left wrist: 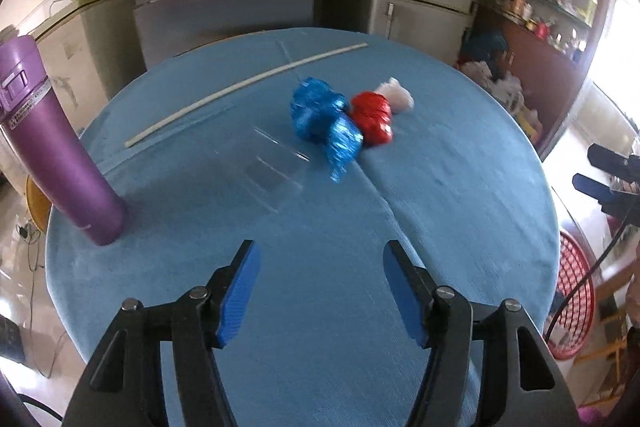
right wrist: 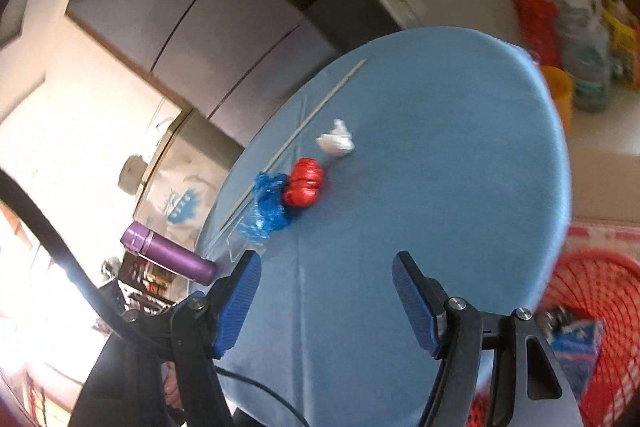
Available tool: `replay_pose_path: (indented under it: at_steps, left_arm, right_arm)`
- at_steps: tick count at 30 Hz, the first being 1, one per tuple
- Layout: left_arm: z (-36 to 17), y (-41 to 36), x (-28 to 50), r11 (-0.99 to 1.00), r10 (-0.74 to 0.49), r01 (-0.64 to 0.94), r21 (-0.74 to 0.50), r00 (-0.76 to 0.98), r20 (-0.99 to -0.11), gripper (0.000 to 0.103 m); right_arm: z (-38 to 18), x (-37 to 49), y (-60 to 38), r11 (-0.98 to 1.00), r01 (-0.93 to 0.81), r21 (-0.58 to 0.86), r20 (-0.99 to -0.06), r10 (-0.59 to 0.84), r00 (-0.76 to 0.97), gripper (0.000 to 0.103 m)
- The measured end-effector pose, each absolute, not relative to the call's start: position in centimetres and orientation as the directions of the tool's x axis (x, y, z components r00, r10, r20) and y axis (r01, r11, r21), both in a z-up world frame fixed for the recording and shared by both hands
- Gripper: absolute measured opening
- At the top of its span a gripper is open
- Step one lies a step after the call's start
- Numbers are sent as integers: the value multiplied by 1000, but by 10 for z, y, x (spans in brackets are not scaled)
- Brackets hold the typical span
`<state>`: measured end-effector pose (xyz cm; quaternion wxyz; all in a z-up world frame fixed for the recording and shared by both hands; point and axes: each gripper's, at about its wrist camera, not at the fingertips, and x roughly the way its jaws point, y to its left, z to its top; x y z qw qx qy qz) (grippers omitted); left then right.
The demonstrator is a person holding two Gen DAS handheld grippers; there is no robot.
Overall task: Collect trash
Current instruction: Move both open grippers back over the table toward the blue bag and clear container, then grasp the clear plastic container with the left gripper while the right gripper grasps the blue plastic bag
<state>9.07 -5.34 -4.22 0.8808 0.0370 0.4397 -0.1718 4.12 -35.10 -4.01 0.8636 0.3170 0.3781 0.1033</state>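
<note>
On the round blue table (left wrist: pixel 460 195) lie a crumpled blue foil wrapper (left wrist: pixel 326 125), a crumpled red foil wrapper (left wrist: pixel 372 117) touching it, and a white paper wad (left wrist: pixel 396 95) behind the red one. A clear plastic piece (left wrist: pixel 272 167) lies in front of the blue wrapper. My left gripper (left wrist: pixel 320 287) is open and empty, over the near table. My right gripper (right wrist: pixel 326 301) is open and empty, nearer than the blue wrapper (right wrist: pixel 266 207), red wrapper (right wrist: pixel 305 182) and white wad (right wrist: pixel 337 142). It also shows at the right edge of the left wrist view (left wrist: pixel 612 183).
A purple bottle (left wrist: pixel 52 147) stands at the table's left edge, also in the right wrist view (right wrist: pixel 168 253). A long white stick (left wrist: pixel 240 89) lies across the far side. A red mesh basket (right wrist: pixel 592 331) holding a blue packet (right wrist: pixel 576 351) sits below the table's right edge. Cabinets stand behind.
</note>
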Motion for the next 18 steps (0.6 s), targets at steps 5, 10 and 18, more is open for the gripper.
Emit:
replay_pose_path:
  at_steps: [5, 10, 18]
  left_arm:
    - [-46, -34, 115, 958, -245, 262, -112, 555, -795, 65]
    - [-54, -26, 132, 962, -211, 265, -69, 555, -805, 71]
    - [-66, -32, 182, 951, -281, 260, -169, 493, -824, 77]
  right_arm:
    - [-49, 69, -317, 786, 22, 617, -614, 464, 639, 72]
    - [-65, 81, -296, 783, 8, 622, -636, 499, 588, 72]
    - [-66, 112, -273, 800, -9, 600, -659, 501, 561, 72]
